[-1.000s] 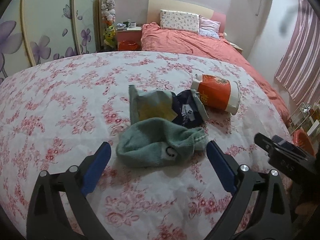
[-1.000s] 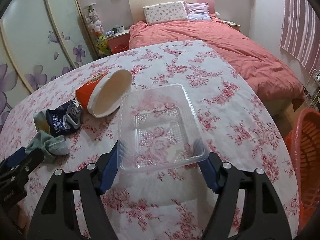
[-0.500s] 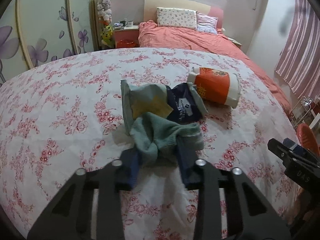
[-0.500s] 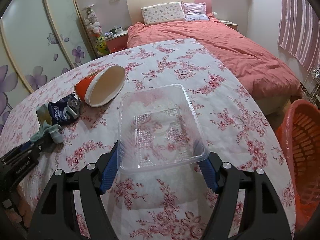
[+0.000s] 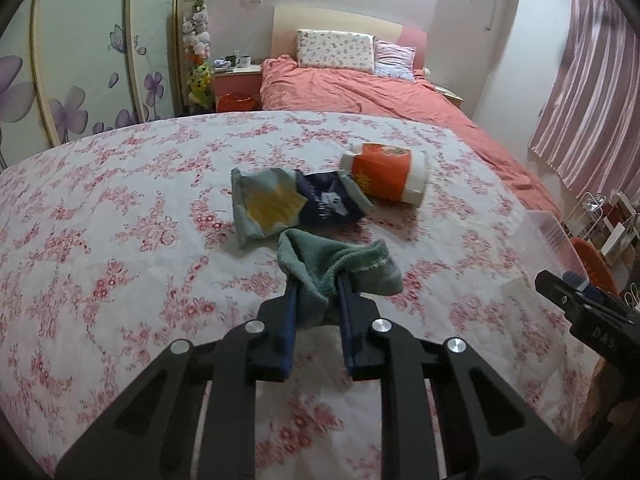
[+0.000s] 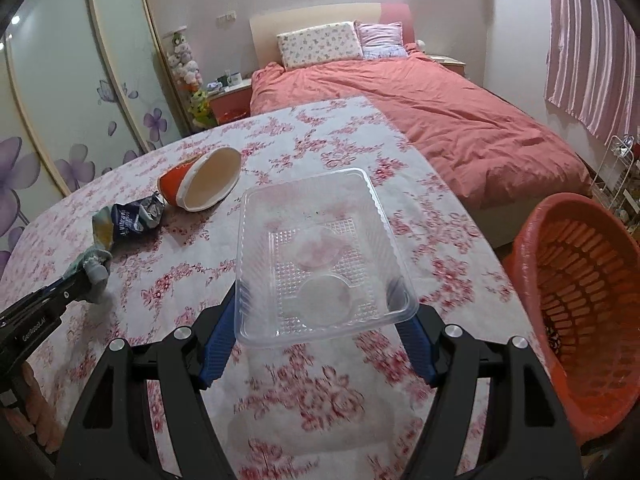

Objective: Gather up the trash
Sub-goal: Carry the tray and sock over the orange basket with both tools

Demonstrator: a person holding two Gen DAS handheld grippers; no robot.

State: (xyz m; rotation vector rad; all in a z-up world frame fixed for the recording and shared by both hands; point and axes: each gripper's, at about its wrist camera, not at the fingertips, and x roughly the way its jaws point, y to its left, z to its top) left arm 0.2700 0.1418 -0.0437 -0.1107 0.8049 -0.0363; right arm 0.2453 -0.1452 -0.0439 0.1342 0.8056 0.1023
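My left gripper (image 5: 318,300) is shut on a green sock (image 5: 340,266) and holds it just above the flowered tablecloth; it also shows in the right wrist view (image 6: 90,266). My right gripper (image 6: 320,320) is shut on a clear plastic tray (image 6: 320,248), held level above the table. A crumpled snack bag (image 5: 296,204) and a tipped orange paper cup (image 5: 386,176) lie on the table beyond the sock. The bag (image 6: 128,220) and the cup (image 6: 204,184) show left of the tray in the right wrist view.
An orange slatted basket (image 6: 576,300) stands off the table's right edge, below table height. The flowered table (image 5: 120,208) ends at a rounded edge. A bed with a salmon cover (image 6: 440,112) lies behind, a nightstand (image 5: 236,80) beside it.
My left gripper closed on the green sock and lifted it off the table. My right gripper carried the clear tray to the right, so more of the orange basket shows.
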